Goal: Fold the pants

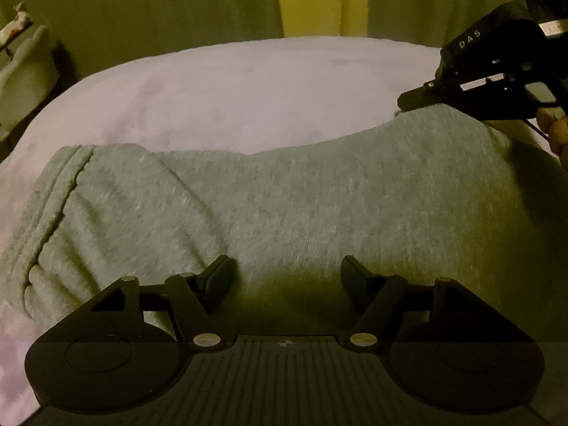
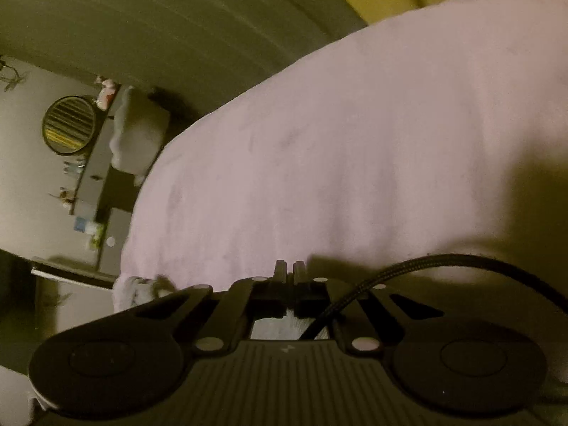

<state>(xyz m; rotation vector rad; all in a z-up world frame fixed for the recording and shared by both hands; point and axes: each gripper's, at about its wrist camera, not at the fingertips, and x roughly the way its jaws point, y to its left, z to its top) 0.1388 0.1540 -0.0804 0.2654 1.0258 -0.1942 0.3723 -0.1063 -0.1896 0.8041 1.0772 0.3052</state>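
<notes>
The soft grey knit pants [image 1: 284,195] lie folded flat on the pale pink bed cover [image 1: 230,88], right under the left tool [image 1: 287,277], whose two black fingers stand wide apart just over the cloth and hold nothing. The pants look light, floppy and a bit thick, so they will sag and slide if pinched in the middle. A good place to grab is the edge at about 2 o'clock, where the right tool [image 1: 408,101] is squeezed tight; I cannot tell if it holds cloth.

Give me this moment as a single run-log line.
left gripper: open, over grey pants | right gripper: shut, at pants' far right edge; grip unclear | pants on pink bedcover
</notes>
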